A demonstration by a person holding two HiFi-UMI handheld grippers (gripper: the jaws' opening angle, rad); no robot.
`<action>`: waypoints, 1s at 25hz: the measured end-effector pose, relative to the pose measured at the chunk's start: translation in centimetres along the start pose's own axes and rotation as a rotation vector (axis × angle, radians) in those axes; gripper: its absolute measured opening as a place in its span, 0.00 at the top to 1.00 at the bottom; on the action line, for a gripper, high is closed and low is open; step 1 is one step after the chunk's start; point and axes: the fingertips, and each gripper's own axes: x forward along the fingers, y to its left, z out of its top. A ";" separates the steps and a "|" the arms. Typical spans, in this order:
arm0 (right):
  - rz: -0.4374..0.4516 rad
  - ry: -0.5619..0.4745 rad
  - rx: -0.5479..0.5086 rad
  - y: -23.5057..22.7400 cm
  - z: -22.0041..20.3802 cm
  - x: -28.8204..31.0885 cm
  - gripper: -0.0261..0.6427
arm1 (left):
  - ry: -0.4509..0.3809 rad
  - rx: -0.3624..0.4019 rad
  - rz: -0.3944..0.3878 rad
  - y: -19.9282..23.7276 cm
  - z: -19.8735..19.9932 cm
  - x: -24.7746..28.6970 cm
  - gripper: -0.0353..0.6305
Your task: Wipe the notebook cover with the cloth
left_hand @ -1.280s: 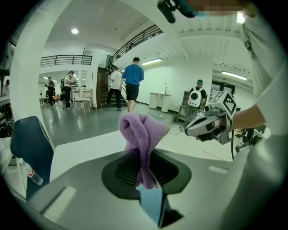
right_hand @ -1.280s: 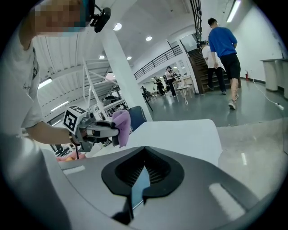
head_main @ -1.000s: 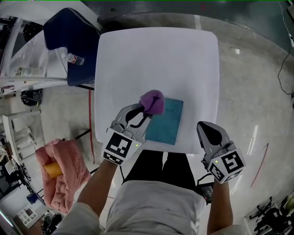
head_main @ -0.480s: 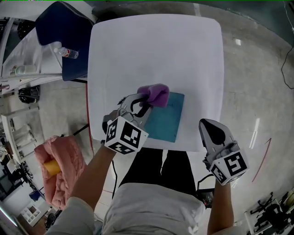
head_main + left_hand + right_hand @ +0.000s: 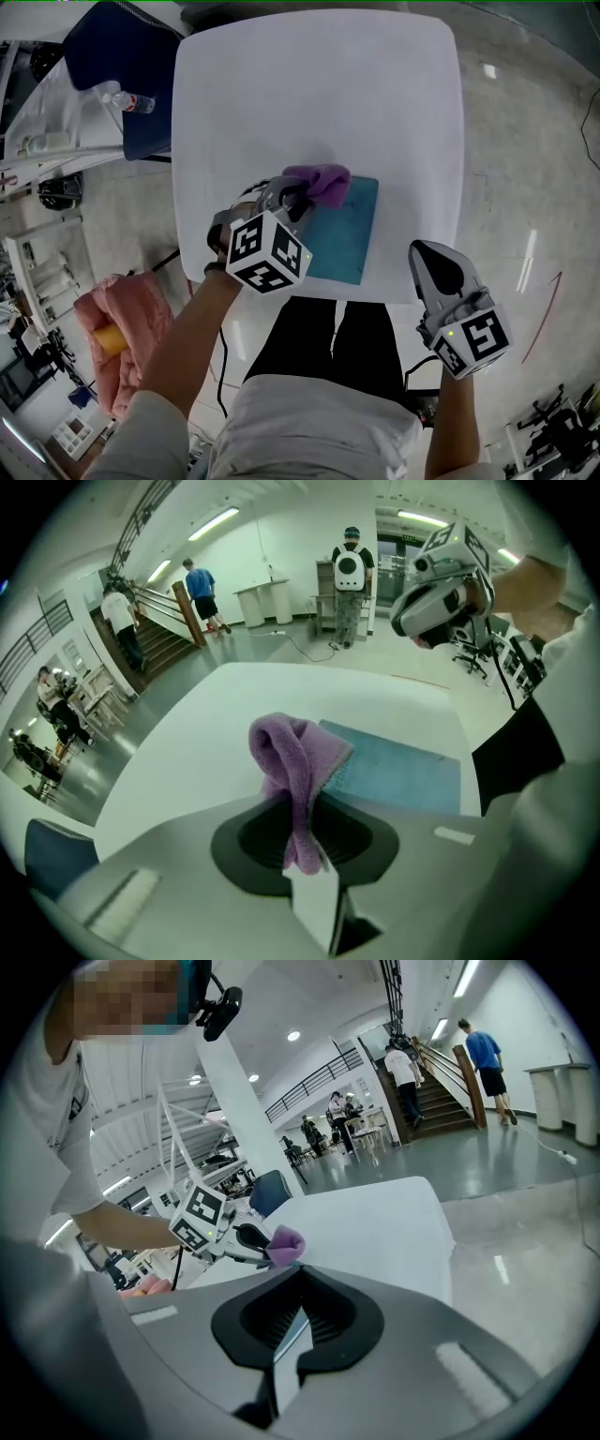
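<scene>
Left claw clamps the purple cloth, bunched over the far-left corner of the teal notebook on the white surface. The notebook's long axis runs from there toward the person. Right claw closed, empty, well apart at near right edge.

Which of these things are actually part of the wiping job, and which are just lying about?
In use: purple cloth, teal notebook, left gripper, white table.
Lying about: water bottle, blue chair, pink bundle, idle right gripper.
</scene>
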 end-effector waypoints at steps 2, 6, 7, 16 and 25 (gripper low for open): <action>-0.003 -0.002 0.004 0.0 -0.1 0.0 0.94 | 0.021 -0.005 -0.027 -0.3 -0.5 0.6 0.85; -0.005 0.003 0.008 -0.4 -0.5 -0.3 0.94 | 0.031 -0.009 -0.047 -0.4 -0.6 1.2 0.85; -0.005 0.005 0.009 -0.5 -0.6 -0.3 0.94 | 0.033 -0.009 -0.052 -0.5 -0.6 1.4 0.85; 0.013 0.014 0.018 0.0 -1.0 0.2 0.94 | 0.048 -0.019 -0.087 -0.9 -0.8 2.0 0.85; 0.031 0.024 0.020 0.3 -1.3 0.4 0.94 | 0.075 -0.029 -0.130 -1.4 -0.9 2.0 0.86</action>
